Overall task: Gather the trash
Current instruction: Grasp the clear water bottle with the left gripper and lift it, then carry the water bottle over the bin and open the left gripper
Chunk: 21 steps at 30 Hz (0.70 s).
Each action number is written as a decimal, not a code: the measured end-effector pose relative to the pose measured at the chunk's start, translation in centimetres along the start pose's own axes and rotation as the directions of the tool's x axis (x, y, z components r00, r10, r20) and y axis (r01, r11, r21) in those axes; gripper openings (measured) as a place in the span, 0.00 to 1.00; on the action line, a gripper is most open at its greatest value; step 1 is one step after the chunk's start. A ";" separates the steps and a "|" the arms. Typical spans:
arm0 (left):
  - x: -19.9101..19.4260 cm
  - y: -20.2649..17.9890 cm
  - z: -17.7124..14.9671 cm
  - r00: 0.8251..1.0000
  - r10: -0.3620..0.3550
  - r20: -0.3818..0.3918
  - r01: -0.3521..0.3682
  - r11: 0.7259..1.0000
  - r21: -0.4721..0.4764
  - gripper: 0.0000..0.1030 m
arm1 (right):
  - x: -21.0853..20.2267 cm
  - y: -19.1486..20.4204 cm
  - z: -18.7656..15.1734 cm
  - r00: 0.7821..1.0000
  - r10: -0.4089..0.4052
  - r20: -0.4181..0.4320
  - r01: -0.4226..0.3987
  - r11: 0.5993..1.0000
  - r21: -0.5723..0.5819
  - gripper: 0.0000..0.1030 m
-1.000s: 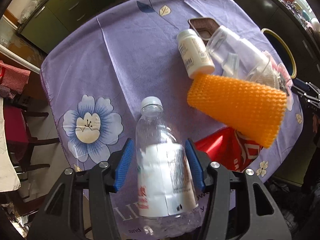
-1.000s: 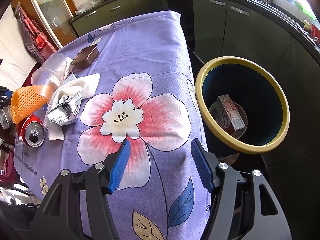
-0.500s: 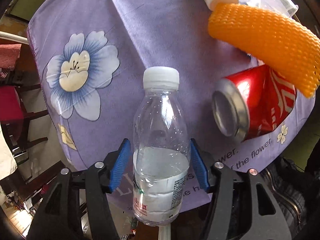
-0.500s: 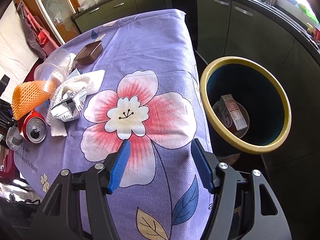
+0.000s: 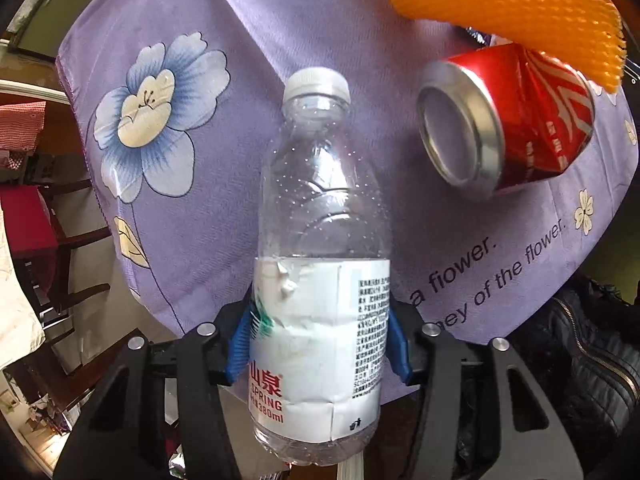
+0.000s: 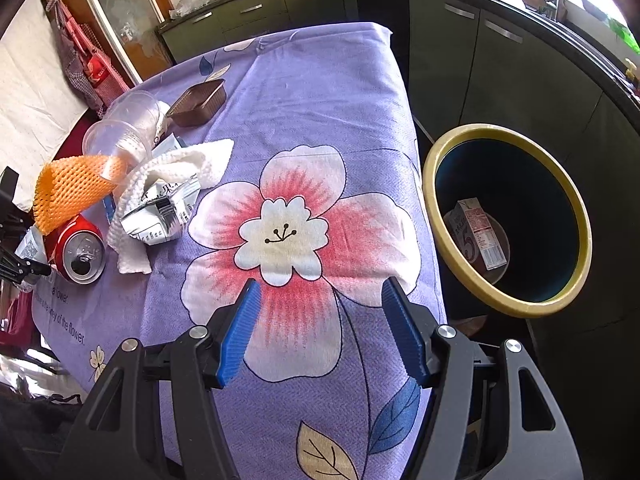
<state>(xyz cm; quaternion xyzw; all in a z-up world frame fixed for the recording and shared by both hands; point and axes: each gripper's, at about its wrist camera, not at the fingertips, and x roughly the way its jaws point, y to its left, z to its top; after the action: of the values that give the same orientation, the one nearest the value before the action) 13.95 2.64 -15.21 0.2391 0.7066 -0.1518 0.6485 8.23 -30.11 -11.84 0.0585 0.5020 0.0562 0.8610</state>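
Observation:
My left gripper (image 5: 318, 344) is shut on a clear plastic water bottle (image 5: 320, 264) with a white cap and white label, held upright above the table's near edge. A dented red soda can (image 5: 508, 120) lies on its side to its right, under an orange foam net (image 5: 504, 4). My right gripper (image 6: 324, 332) is open and empty above the purple flowered tablecloth (image 6: 304, 120). The trash bin (image 6: 434, 184) with a yellow rim stands right of the table, with a carton (image 6: 476, 232) inside. The can (image 6: 78, 250) and net (image 6: 72, 188) also show in the right wrist view.
On the table's left side lie a white cloth (image 6: 176, 168), a silver foil packet (image 6: 160, 216), clear plastic cups (image 6: 124, 128) and a brown tray (image 6: 198, 102). Dark kitchen cabinets (image 6: 500, 64) stand behind the bin. Chairs (image 5: 52, 216) stand beyond the table's left edge.
My left gripper has lifted the bottle off the cloth and pulled back toward the table's edge. The right gripper has moved slightly and stays open.

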 end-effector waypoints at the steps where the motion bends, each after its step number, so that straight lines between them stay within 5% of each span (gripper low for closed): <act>1: -0.8 0.2 -0.2 1.000 0.005 0.016 -0.005 1.000 0.002 0.50 | -0.2 -0.1 -0.1 1.000 -0.002 0.005 0.002 1.000 0.004 0.61; 7: -5.8 0.2 -0.8 0.992 0.010 0.125 -0.010 1.000 0.001 0.51 | -0.9 -1.1 -0.7 1.000 -0.005 0.012 0.005 1.000 0.029 0.61; 11: -10.4 -1.6 -0.3 0.972 0.004 0.237 -0.006 1.000 0.006 0.51 | -1.2 -1.9 -1.1 1.000 -0.006 0.016 0.005 0.999 0.047 0.61; 16: -16.9 -7.2 4.4 0.924 -0.029 0.382 -0.005 0.996 0.087 0.51 | -2.5 -3.9 -2.1 0.999 -0.015 0.049 0.011 0.996 0.093 0.60; 21: -20.7 -14.1 9.4 0.871 -0.152 0.468 0.041 0.970 0.238 0.51 | -4.3 -7.3 -4.0 0.996 -0.039 0.077 0.026 0.987 0.160 0.60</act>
<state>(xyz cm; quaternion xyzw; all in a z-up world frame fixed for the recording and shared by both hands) 15.30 -17.05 2.83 0.2284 0.5122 -0.3165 0.7651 2.96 -37.80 -11.23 0.1208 0.4711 -0.0004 0.8737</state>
